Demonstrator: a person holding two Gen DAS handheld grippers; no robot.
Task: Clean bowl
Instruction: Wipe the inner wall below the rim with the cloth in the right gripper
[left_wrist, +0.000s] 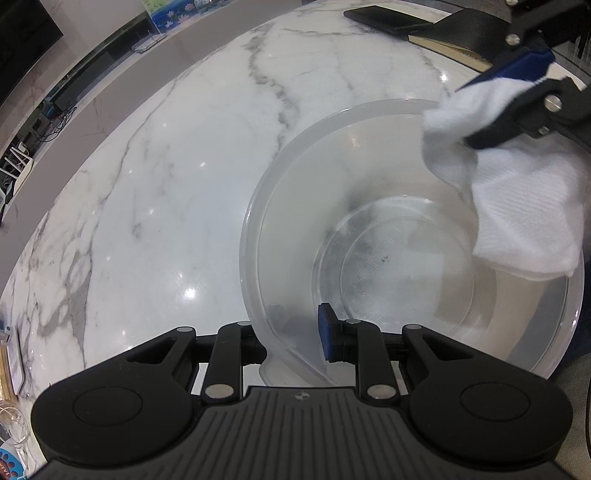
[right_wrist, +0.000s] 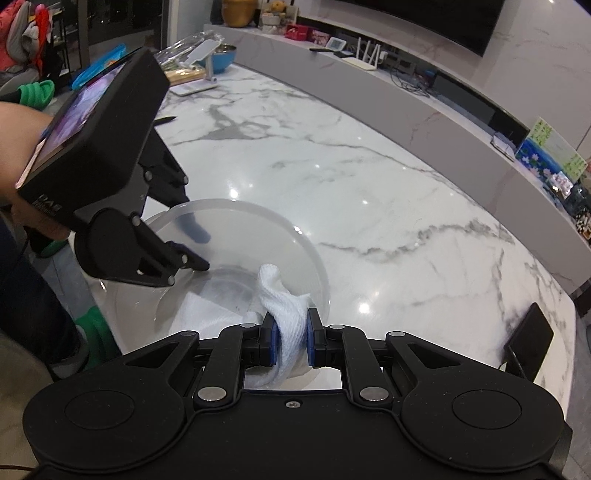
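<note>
The clear bowl (left_wrist: 406, 236) sits on the marble counter (left_wrist: 166, 184) near its front edge. The left gripper (left_wrist: 291, 332) has its jaws clenched on the bowl's near rim. The right gripper (right_wrist: 290, 338) pinches a white cloth (right_wrist: 288, 314), which hangs into the bowl against its inner wall; the bottom lies just below and ahead.

A translucent, frosted plastic bowl (left_wrist: 295, 206) sits on a glossy white marble table (left_wrist: 166, 177). The white cloth (right_wrist: 291, 317) looks woven and ribbed, matt
</note>
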